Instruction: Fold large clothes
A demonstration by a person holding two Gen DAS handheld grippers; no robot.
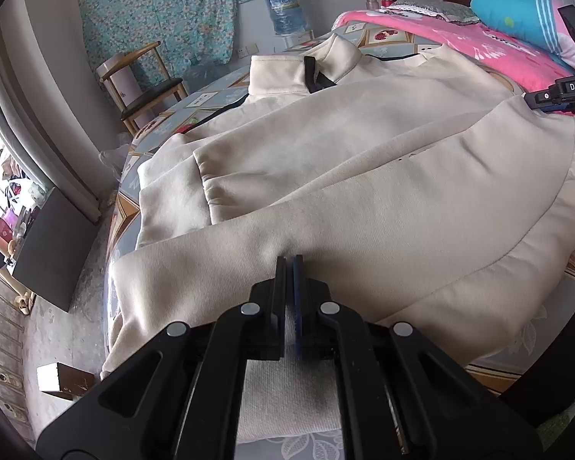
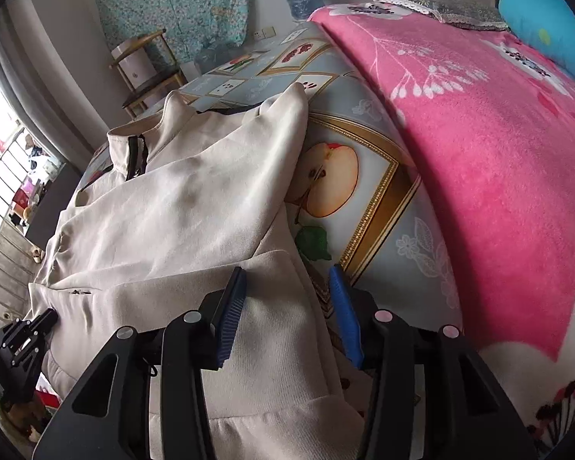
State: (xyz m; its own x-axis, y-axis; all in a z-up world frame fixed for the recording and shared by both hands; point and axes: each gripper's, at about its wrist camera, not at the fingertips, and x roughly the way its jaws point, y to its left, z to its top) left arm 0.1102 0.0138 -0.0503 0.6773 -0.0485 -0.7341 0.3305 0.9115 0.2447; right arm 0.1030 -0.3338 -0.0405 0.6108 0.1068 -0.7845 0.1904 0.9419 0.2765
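Cream jacket [image 1: 326, 176] covers the fruit-print bed [image 2: 364, 145]; left fingers [image 1: 290, 268] pinch it, right fingers [image 2: 337, 287] spread.

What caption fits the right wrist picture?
Open right hand-held gripper over a cream jacket on a bed.

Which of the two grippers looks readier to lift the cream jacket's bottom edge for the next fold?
Left. The left gripper is already shut on the cream jacket hem, while the right gripper stands open over its edge, gripping nothing.
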